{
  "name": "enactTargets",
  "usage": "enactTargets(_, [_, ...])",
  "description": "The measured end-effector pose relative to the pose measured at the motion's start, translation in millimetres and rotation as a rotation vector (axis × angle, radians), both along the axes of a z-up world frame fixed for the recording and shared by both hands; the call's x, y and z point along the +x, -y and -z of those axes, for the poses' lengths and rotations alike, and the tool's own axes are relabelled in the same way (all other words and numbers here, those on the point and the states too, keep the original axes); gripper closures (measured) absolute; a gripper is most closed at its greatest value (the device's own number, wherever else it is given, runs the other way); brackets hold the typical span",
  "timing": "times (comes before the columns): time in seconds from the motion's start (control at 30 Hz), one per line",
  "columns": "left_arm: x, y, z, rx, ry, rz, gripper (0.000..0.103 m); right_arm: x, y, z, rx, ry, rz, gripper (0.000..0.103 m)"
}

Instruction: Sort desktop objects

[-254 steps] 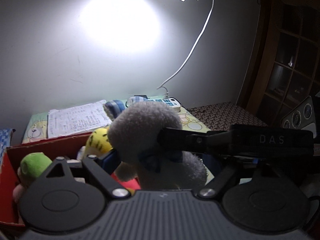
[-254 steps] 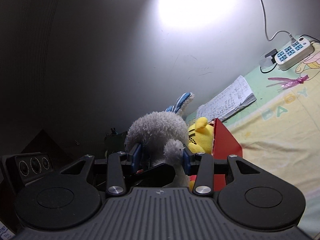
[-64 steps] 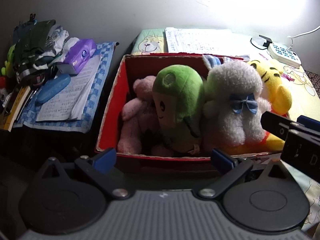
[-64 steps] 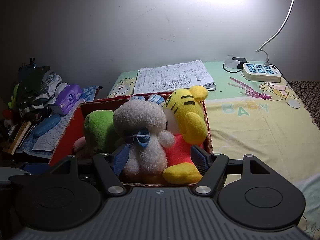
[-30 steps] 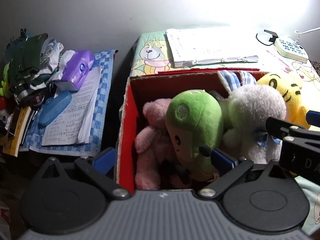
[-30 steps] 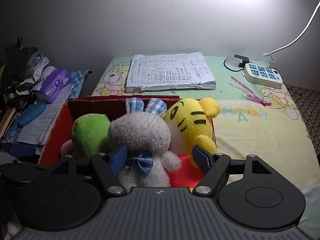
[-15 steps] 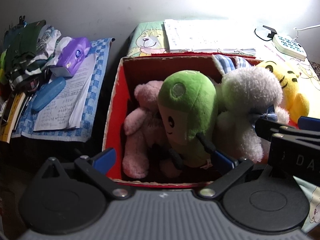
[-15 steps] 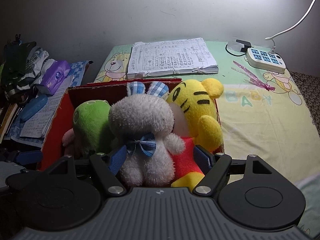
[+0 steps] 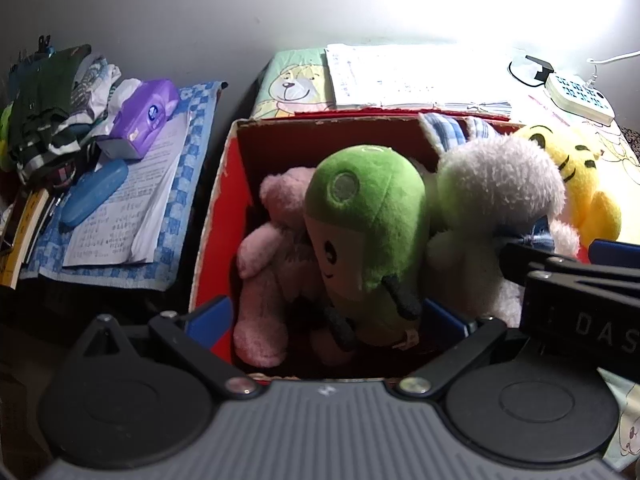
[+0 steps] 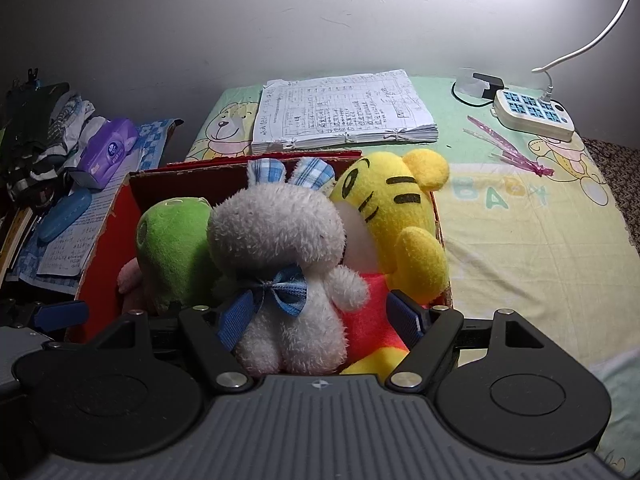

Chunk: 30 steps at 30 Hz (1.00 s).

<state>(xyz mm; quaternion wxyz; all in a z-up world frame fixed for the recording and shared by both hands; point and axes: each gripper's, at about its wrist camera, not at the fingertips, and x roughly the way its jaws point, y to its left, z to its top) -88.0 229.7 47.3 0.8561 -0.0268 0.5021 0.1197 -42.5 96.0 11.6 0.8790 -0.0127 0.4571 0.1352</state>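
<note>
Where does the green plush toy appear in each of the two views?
Left wrist: the green plush is at centre, in the red box.
Right wrist: the green plush is left of centre, beside the white rabbit.
Shared landmark: the purple tissue pack.

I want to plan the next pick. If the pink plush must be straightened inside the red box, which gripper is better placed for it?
Left, probably. The left gripper is open right before the pink plush. The right gripper faces the white rabbit.
</note>
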Motion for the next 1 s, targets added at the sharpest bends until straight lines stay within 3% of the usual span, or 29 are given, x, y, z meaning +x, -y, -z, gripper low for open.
enactTargets(1.0, [4.5,-1.8,8.9,-0.027,-0.013,0.001,0.002,3.4,0.5,3.3,0.006,0.008,-0.028,0.027])
